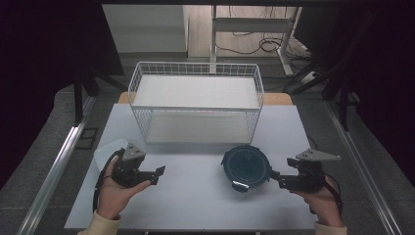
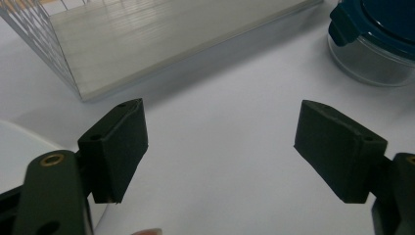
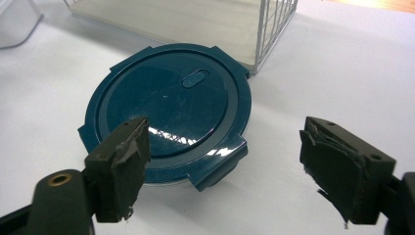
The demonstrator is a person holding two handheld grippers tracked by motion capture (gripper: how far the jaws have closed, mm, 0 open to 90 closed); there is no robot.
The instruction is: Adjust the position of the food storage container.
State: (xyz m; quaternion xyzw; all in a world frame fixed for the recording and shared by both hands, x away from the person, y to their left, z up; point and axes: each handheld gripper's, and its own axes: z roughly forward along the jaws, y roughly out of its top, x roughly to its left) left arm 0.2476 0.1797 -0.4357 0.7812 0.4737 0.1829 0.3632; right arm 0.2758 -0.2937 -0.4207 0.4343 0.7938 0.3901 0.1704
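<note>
Both sets of fingers stand wide with nothing between them. The right gripper [image 1: 275, 177] points at the container [image 1: 246, 166], which sits just beyond its fingertips on the desk [image 1: 195, 196]. The left gripper [image 1: 157, 175] stands well apart from it. Farther off stands the wire basket [image 1: 195, 68].

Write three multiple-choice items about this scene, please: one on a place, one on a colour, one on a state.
1. Where does the round container stand?
A. inside the wire basket
B. on the table, in front of the wire basket
C. on the floor

2. What colour is the container's lid?
A. dark blue-green
B. red
C. yellow

3. How is the right gripper?
A. shut on the lid
B. open, holding nothing
C. shut on the basket

Answers:
1. B, the high view shows the container on the table just before the basket.
2. A, the right gripper view shows a dark blue-green lid.
3. B, its jaws stand wide apart with only the table between them.
</note>
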